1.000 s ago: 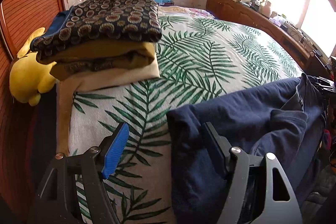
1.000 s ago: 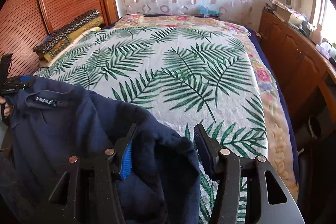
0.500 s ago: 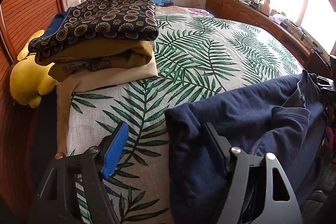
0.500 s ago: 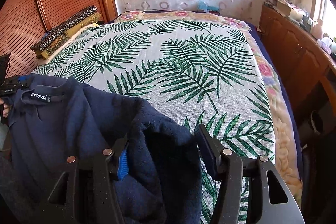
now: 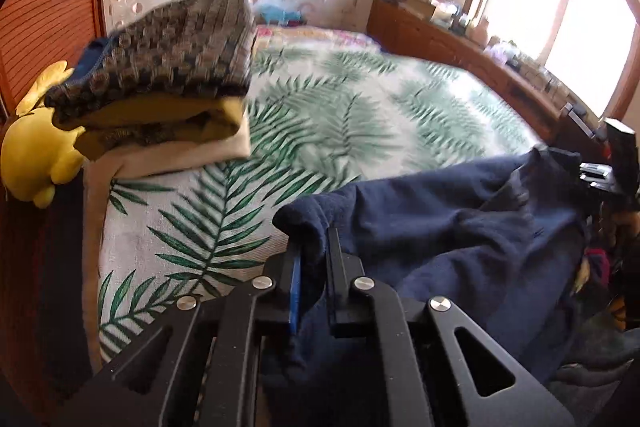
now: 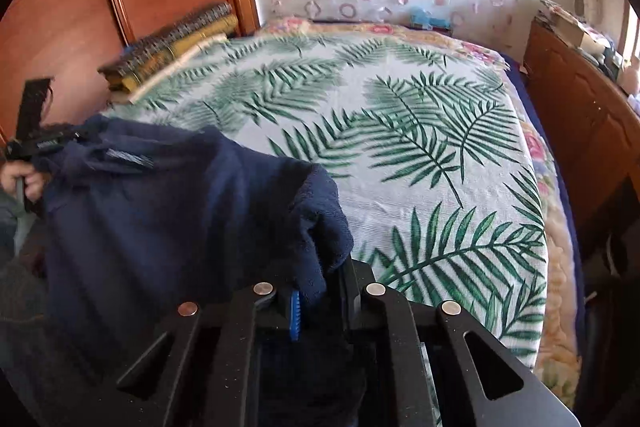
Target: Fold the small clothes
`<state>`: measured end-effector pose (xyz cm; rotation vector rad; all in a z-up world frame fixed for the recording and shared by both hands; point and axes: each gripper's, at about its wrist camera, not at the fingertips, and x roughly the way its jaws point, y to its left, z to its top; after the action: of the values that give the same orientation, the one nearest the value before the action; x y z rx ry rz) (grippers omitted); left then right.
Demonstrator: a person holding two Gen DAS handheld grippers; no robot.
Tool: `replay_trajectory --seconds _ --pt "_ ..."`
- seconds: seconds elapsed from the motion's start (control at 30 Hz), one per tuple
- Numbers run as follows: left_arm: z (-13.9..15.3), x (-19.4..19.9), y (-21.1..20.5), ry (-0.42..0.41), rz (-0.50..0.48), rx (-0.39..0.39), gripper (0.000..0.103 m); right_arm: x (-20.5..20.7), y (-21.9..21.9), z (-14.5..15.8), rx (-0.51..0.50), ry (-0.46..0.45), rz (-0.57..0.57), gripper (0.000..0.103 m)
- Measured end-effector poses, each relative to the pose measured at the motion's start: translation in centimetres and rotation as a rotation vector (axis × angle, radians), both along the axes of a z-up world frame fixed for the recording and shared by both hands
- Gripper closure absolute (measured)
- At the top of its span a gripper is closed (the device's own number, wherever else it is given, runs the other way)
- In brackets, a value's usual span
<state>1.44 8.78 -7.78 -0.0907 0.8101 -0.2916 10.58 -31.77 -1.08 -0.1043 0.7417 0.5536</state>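
A navy blue garment hangs stretched between both grippers at the near edge of the bed. My left gripper is closing, its jaws pinched on one corner of the navy cloth. In the right wrist view the same navy garment drapes to the left, and my right gripper is closing with the other corner bunched between its jaws. The left gripper and the hand holding it show at that view's left edge; the right gripper shows at the far right of the left wrist view.
A stack of folded clothes sits at the bed's left side, topped by a patterned dark piece. A yellow plush toy lies beside it. The leaf-print bedspread covers the bed. A wooden sideboard runs along the right.
Both grippers have gone from wide open to pinched on the navy garment's corners. Both lifted slightly, raising the cloth edge off the bed.
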Motion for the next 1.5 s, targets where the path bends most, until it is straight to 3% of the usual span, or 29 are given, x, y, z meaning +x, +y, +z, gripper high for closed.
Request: replay_trajectory --seconds 0.47,0.6,1.07,1.27,1.37,1.5 --pt "14.6 -4.3 -3.0 -0.299 -0.204 -0.144 0.094 -9.6 -5.2 11.7 0.073 -0.189 -0.010 0.091" --pt "18.5 -5.7 -3.7 -0.376 -0.248 -0.151 0.094 -13.0 -6.9 15.9 0.086 -0.244 -0.012 0.091" --pt "31.9 -8.3 -0.9 -0.653 -0.183 -0.141 0.094 -20.9 -10.0 30.0 0.034 -0.543 -0.006 0.092" --pt "32.2 -7.2 1.2 -0.693 -0.114 -0.121 0.094 -20.9 -10.4 31.5 0.001 -0.587 -0.027 0.092" --pt "30.0 -5.0 1.3 -0.666 -0.092 -0.101 0.094 -18.1 -10.0 29.5 -0.015 -0.560 -0.044 0.092" --pt "25.3 1.5 1.5 -0.568 -0.043 -0.068 0.094 -12.6 -9.3 25.9 -0.052 -0.497 -0.079 0.092"
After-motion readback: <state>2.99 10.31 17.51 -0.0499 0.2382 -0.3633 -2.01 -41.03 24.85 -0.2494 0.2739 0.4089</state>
